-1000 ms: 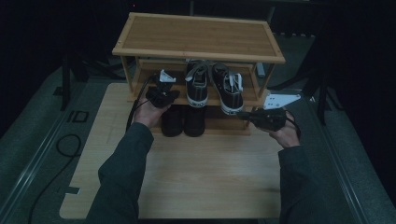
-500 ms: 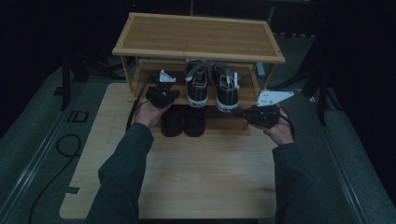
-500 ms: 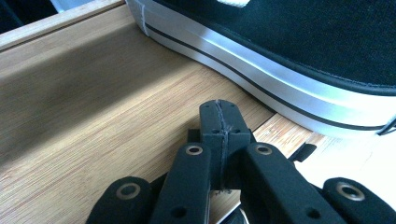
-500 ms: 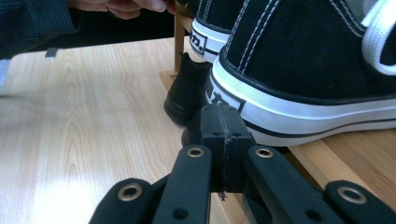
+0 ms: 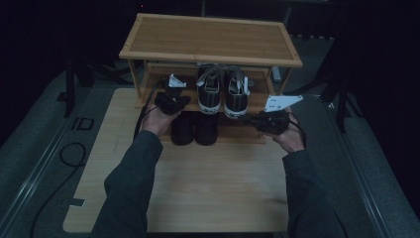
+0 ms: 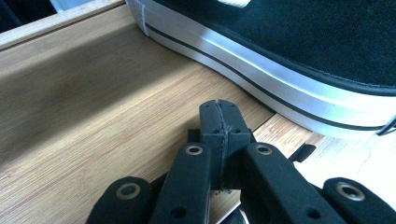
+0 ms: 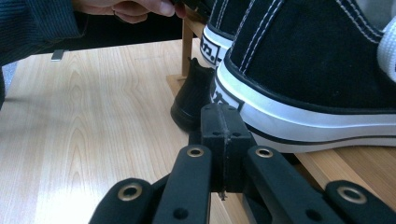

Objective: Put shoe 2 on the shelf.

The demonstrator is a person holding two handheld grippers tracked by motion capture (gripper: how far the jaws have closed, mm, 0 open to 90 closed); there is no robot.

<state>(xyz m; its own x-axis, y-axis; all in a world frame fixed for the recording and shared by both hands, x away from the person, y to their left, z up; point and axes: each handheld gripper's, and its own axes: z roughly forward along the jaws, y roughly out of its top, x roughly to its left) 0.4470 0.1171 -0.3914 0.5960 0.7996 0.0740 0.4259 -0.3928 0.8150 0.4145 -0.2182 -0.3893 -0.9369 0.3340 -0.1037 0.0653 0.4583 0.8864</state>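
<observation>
A two-tier bamboo shoe rack (image 5: 208, 42) stands at the far end of a light wooden table (image 5: 218, 188). On its lower slatted shelf (image 6: 93, 121) sits a pair of black canvas sneakers with white rubber soles and white laces (image 5: 221, 91), heels toward the person. Below that shelf, on the table, stands a pair of plain black shoes (image 5: 194, 130), directly beneath the left sneaker. The left gripper (image 5: 172, 99) is held level at the left front edge of the lower shelf, just beside the left sneaker; in the left gripper view its two black jaws are pressed flat together with nothing between them (image 6: 219, 123), and the tip lies over the shelf boards close to the white sole of the sneaker (image 6: 261, 84), apart from it. The right gripper (image 5: 252, 119) is held level at the right front of the rack, its tip near the heel of the right sneaker. In the right gripper view its jaws are likewise closed together and empty (image 7: 219, 128), with the white sole of the near sneaker (image 7: 303, 116) just behind the tip; contact cannot be determined. One plain black shoe (image 7: 191, 100) shows further back, and the person's left hand (image 7: 135, 7) appears at the top.
</observation>
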